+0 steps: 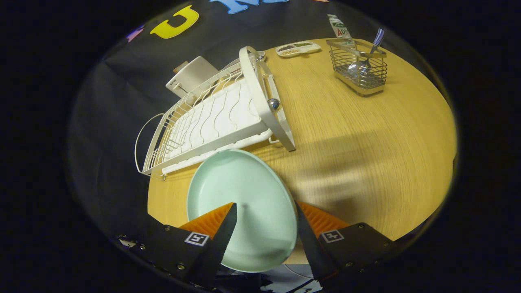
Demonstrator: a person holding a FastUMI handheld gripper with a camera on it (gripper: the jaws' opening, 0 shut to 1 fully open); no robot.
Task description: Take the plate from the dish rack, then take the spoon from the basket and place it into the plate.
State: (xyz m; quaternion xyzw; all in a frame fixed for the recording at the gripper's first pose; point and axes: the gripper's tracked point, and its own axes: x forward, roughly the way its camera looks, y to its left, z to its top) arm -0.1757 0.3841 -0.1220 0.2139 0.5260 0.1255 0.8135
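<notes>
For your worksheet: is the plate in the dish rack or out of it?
Out. The plate sits between the fingers of the tongs, over the table, in front of the dish rack.

light: warm, dim | shadow: broad soft patch on tabletop (346, 154) | glare: none | edges: fisheye bend — dark falloff | focus: sharp

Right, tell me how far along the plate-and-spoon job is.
Done: the round pale green plate is out of the white wire dish rack and lies on the wooden table. In hand: the gripper is open, fingers either side of the plate. Left: the metal spoon stands in the wire basket beyond, not yet moved.
</notes>
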